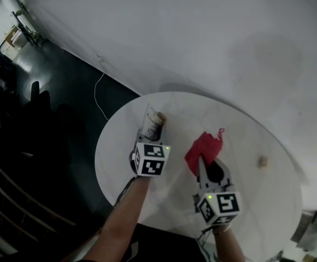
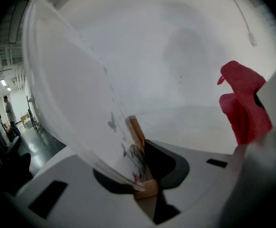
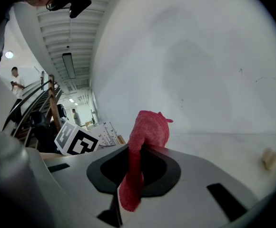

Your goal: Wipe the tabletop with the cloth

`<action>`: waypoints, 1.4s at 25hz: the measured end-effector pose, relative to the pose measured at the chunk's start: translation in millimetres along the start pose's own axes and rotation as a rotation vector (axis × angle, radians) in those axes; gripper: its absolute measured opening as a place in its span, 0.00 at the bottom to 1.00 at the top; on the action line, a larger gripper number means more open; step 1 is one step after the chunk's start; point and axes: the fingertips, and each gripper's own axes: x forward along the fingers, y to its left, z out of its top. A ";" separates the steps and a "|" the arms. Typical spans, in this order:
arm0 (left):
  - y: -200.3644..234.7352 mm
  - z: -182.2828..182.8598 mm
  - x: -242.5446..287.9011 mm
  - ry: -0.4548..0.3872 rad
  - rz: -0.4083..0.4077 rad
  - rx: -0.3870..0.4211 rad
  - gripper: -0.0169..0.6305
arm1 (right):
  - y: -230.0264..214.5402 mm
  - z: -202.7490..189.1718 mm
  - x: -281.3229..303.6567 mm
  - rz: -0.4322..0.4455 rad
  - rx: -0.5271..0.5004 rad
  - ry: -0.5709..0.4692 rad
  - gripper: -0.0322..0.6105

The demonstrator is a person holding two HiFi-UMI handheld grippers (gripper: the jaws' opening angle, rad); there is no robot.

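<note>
Surface: the round white tabletop fills the head view in front of you, with both grippers over its near half.
Task's thing: the red terry cloth stands bunched above the tabletop near its middle. Whether its lower fold touches the surface cannot be told.
Right gripper: its jaws are clamped together on a fold of the cloth, and the rest of the cloth rises past the tips.
Left gripper: its jaws are pinched on the wall of a clear plastic cup with a brown band, which is tilted at the left of the tabletop.
Debris: a small beige scrap lies alone on the right part of the tabletop, well apart from the cloth.
Step in hand: judged from this layout, you have the cloth ready and are securing the cup. No wiping stroke is evident yet.
Next move: keep the cup clear of the wiping path. Lower the cloth flat onto the surface, then sweep it across, taking in the scrap at the right.
Caution: the thin cup wall may buckle or slip under a hard pinch.
</note>
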 end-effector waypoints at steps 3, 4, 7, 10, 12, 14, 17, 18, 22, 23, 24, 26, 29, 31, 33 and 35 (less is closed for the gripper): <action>3.1 8.7 -10.4 -0.027 0.004 0.027 0.13 | 0.0 2.6 3.2 0.007 -0.004 -0.005 0.12; 4.9 11.9 -15.4 -0.036 0.004 0.033 0.13 | 0.7 3.4 4.6 0.011 -0.005 -0.008 0.12; 12.8 25.4 -36.9 -0.066 0.000 0.064 0.13 | 9.2 13.0 9.8 0.046 -0.014 -0.015 0.12; 24.8 33.9 -60.3 -0.063 0.006 0.092 0.13 | 18.3 20.9 16.5 0.101 0.004 -0.026 0.12; 35.6 37.5 -72.4 -0.070 0.018 0.090 0.13 | 24.0 23.5 21.1 0.135 0.027 -0.033 0.12; 48.6 41.3 -83.0 -0.078 0.027 0.088 0.12 | 31.5 24.1 27.6 0.162 0.039 -0.034 0.12; 67.0 47.5 -98.5 -0.088 0.031 0.098 0.12 | 45.9 26.9 37.9 0.185 0.045 -0.024 0.12; 72.6 49.6 -103.1 -0.092 0.030 0.101 0.12 | 51.2 28.7 41.1 0.192 0.045 -0.021 0.12; 95.9 58.1 -112.0 -0.107 0.025 0.107 0.12 | 70.1 34.4 62.8 0.223 0.048 -0.005 0.12; 100.8 59.5 -112.7 -0.109 0.022 0.107 0.12 | 73.5 35.6 70.0 0.230 0.050 0.001 0.12; 105.5 60.2 -113.4 -0.110 0.019 0.107 0.12 | 77.0 36.9 77.8 0.235 0.052 0.007 0.12; 118.3 59.6 -115.7 -0.111 0.014 0.106 0.12 | 87.5 40.2 96.6 0.244 0.057 0.016 0.12; 144.8 54.3 -119.0 -0.107 0.018 0.104 0.12 | 109.3 41.8 131.0 0.253 0.075 0.027 0.12; 161.1 51.0 -117.5 -0.103 0.021 0.095 0.12 | 120.3 40.7 157.1 0.260 0.070 0.042 0.12; 176.3 50.2 -117.3 -0.103 0.020 0.086 0.12 | 131.0 42.4 184.7 0.272 0.047 0.057 0.12; 190.2 49.1 -121.2 -0.102 0.028 0.073 0.12 | 145.8 43.9 209.6 0.302 0.041 0.086 0.12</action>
